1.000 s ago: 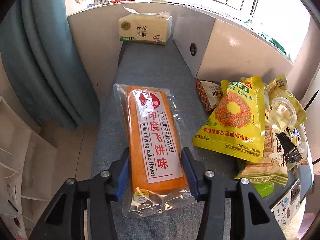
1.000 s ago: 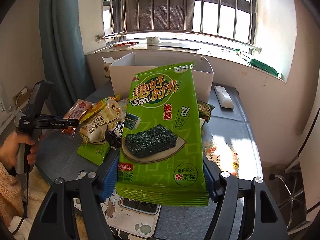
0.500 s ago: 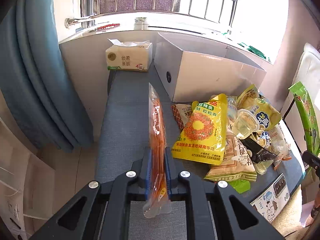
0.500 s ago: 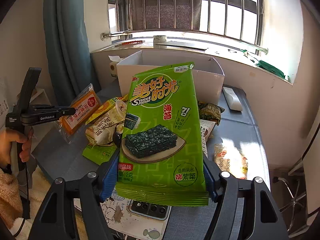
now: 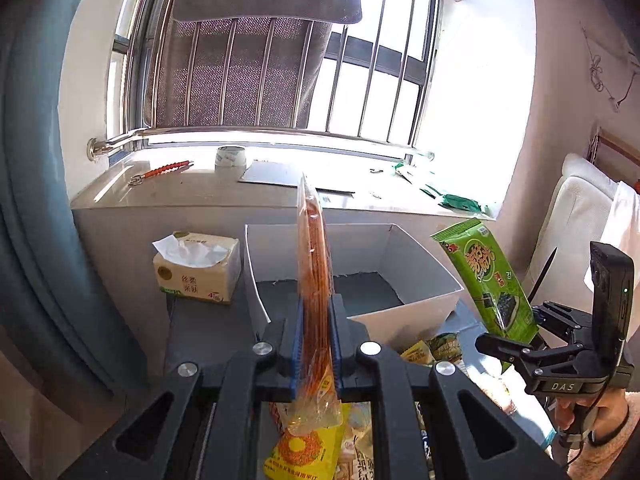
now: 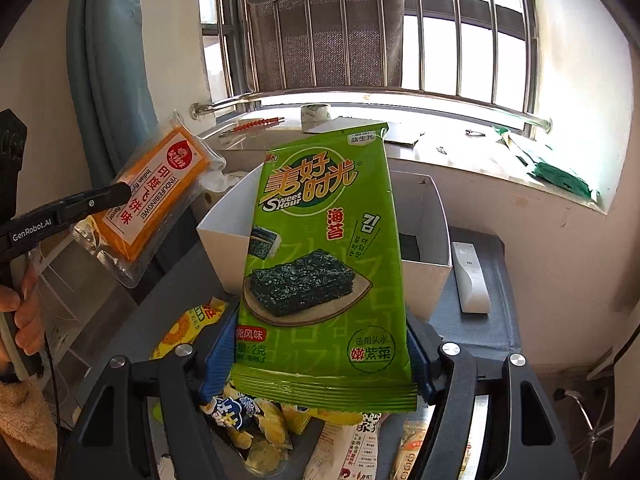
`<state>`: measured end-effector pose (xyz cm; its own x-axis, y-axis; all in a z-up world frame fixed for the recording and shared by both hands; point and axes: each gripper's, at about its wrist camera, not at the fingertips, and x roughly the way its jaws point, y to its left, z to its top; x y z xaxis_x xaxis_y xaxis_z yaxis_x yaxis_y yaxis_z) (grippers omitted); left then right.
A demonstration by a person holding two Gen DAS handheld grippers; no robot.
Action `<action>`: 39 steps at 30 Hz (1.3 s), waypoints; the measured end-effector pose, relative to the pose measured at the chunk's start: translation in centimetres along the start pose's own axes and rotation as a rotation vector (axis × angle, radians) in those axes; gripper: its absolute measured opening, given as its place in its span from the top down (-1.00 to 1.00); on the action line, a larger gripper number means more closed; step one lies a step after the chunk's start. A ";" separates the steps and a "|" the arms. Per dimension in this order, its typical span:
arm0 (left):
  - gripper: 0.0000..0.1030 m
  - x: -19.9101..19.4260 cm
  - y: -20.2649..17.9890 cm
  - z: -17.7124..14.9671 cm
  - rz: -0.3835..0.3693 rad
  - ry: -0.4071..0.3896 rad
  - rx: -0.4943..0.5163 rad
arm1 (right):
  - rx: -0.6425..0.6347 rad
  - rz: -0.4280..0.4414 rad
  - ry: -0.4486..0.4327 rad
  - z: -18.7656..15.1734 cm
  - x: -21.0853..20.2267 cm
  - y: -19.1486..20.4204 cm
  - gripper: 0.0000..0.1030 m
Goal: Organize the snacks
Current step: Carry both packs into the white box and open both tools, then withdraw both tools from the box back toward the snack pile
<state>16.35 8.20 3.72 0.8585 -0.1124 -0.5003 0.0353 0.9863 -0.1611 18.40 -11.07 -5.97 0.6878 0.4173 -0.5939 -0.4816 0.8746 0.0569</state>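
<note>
From the left wrist view, the left gripper has its jaws pinched tight on the orange flying-cake snack in clear plastic wrap, held edge-on and upright just in front of the open white cardboard box. What shows of the box floor looks bare, so I'd judge nothing has been packed yet. A yellow snack bag lies below.

From the right wrist view, the right gripper is clamped on the lower edges of the green seaweed snack packet, raised before the same box. Loose packets crowd the grey tabletop beneath: most of the sorting looks left to do.
</note>
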 end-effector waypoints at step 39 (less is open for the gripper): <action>-1.00 -4.1 -2.2 -2.6 0.037 -0.069 0.008 | 0.076 0.099 -0.210 -2.0 -7.9 -2.3 -1.00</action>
<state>11.37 6.22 3.88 0.8924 -0.0672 -0.4462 0.0066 0.9907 -0.1359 13.01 -16.84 -3.02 0.7408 0.5373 -0.4032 -0.5155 0.8395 0.1718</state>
